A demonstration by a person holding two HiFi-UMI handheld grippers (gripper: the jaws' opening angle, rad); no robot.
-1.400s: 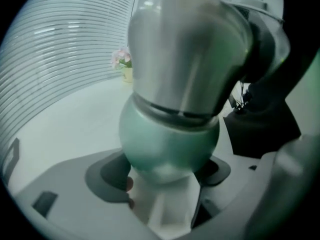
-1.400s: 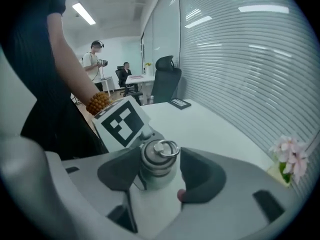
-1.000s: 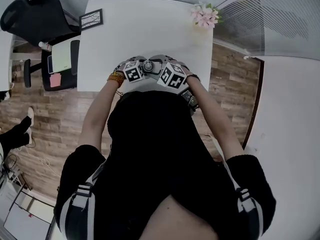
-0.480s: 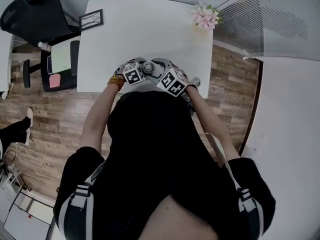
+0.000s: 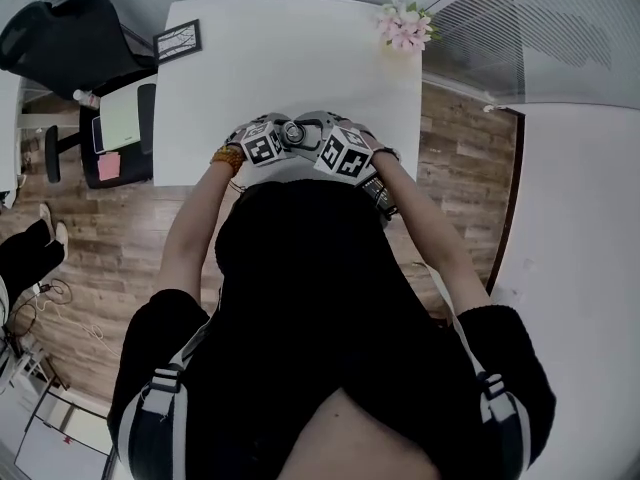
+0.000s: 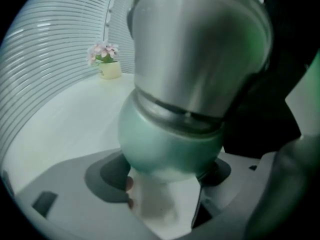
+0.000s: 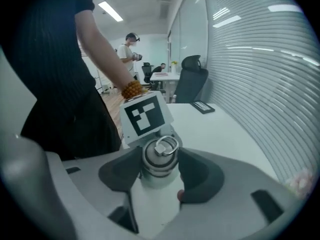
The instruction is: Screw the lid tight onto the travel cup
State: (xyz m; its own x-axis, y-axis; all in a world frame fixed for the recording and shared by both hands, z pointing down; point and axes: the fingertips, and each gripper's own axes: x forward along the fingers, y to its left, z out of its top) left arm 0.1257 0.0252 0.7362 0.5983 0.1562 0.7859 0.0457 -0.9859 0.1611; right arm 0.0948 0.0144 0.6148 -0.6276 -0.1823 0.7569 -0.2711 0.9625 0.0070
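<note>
The travel cup (image 5: 297,132) stands at the near edge of the white table (image 5: 300,58), between both grippers. In the left gripper view its pale green body with a steel upper part (image 6: 190,59) fills the frame. My left gripper (image 6: 162,176) is shut on that body, a dark pad against each side. In the right gripper view the steel lid (image 7: 160,154) with its ring sits on the cup's top. My right gripper (image 7: 159,171) has just been closing with the lid between its jaws, and both pads now press on it. The left gripper's marker cube (image 7: 145,115) shows behind the lid.
A pot of pink flowers (image 5: 405,28) stands at the table's far right corner and a framed picture (image 5: 180,40) at its far left. A black office chair (image 5: 70,38) is on the wooden floor to the left. A second white surface (image 5: 580,218) lies to the right.
The right gripper's cube sat slightly lower and further right half a second ago and is back close beside the cup. The left gripper and cup have not moved.
</note>
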